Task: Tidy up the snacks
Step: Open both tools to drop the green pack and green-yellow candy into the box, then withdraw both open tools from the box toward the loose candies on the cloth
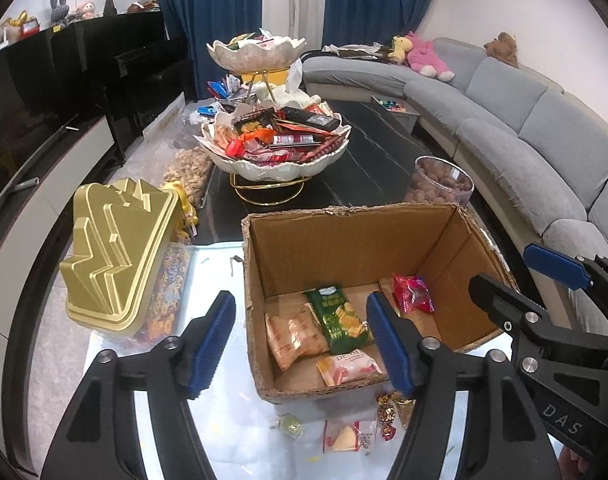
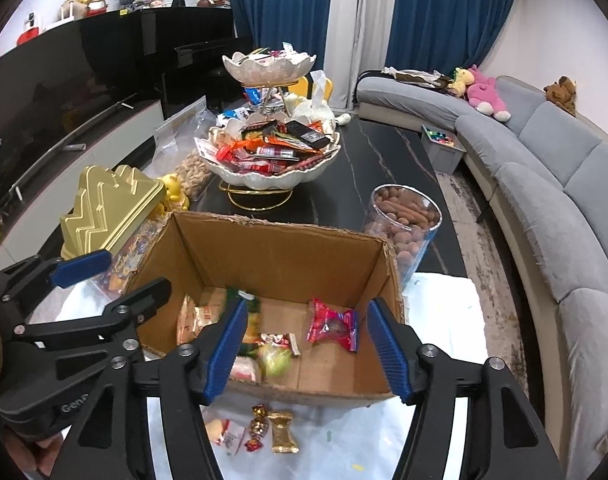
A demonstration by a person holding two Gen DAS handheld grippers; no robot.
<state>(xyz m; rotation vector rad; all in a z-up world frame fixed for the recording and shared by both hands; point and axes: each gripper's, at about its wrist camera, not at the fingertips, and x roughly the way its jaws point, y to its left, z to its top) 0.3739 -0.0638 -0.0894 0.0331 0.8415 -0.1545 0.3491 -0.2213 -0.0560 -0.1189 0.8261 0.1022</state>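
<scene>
both my fingers sets open, empty, over cardboard box [image 2: 272,256]; snacks lie in it past the tips. drop step looks done; next i'd grab loose candies [image 2: 260,426] below the fingers on surface.

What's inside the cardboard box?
The box holds snack packs: a green one, a red one, an orange one and a pink one. The near wall and gripper fingers hide part of its floor.
</scene>
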